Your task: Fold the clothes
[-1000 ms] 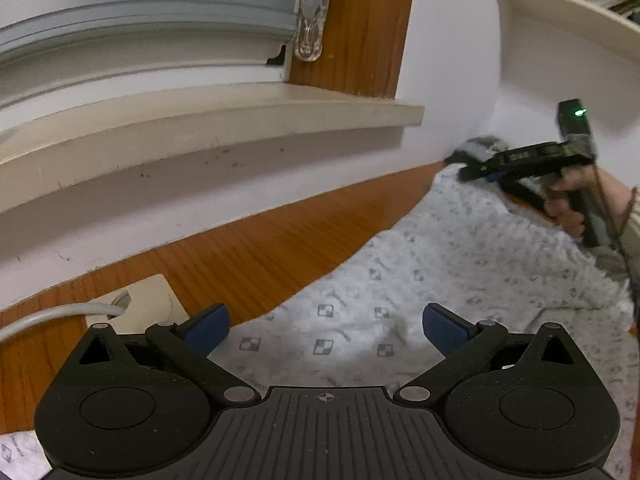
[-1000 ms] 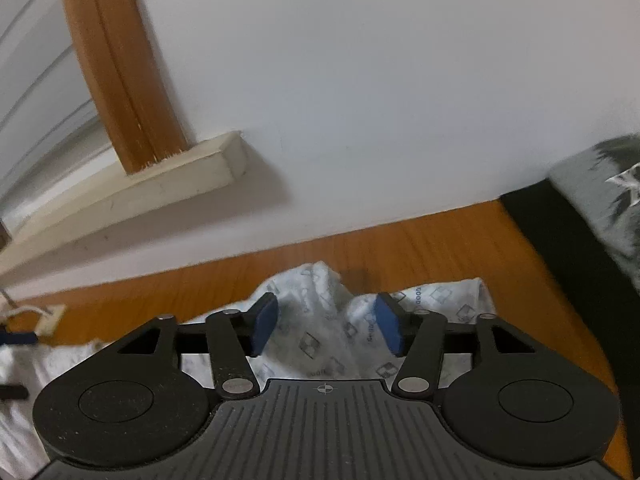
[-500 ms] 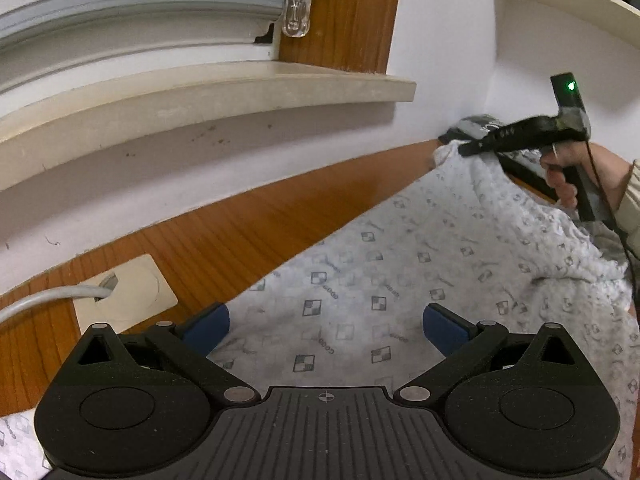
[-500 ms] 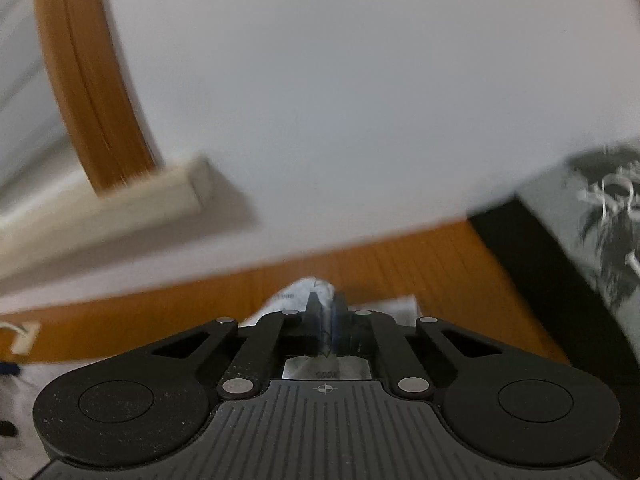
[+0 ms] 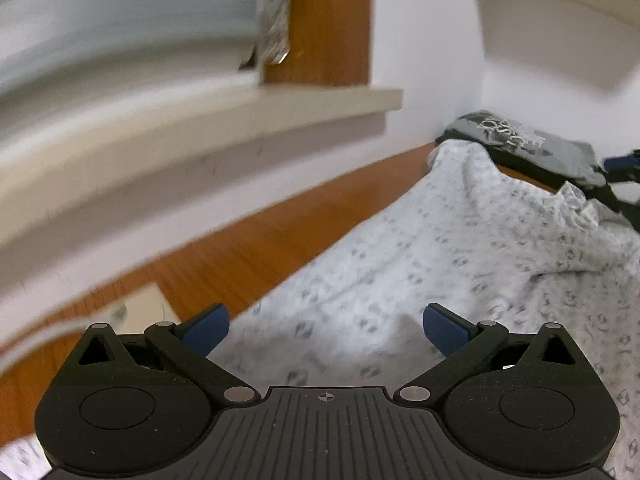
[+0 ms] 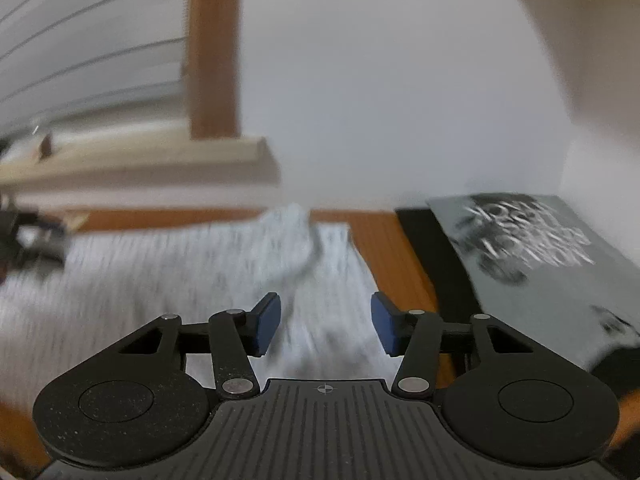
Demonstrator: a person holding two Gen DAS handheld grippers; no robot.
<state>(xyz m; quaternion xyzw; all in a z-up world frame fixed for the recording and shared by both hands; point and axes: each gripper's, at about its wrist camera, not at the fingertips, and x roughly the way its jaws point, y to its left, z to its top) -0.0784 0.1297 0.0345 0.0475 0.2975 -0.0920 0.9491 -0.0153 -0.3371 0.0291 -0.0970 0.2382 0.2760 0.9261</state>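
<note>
- Patterned white garment point(image 5: 460, 264) is lying on the wooden worktop point(image 5: 248, 256), its far corner dropped a moment ago.
- Right gripper point(image 6: 326, 322) is opening, empty.
- Left gripper point(image 5: 326, 330) is closing slightly, wide, empty.

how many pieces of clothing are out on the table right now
2. A white patterned garment lies spread across the wooden table; a folded grey printed shirt sits at the far right corner by the wall. More may be hidden.

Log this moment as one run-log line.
task: fold clothes | left tool: closing, nothing gripped | right tool: opening, nothing gripped | patterned white garment: spread on wooden table | folded grey shirt: aside
</note>
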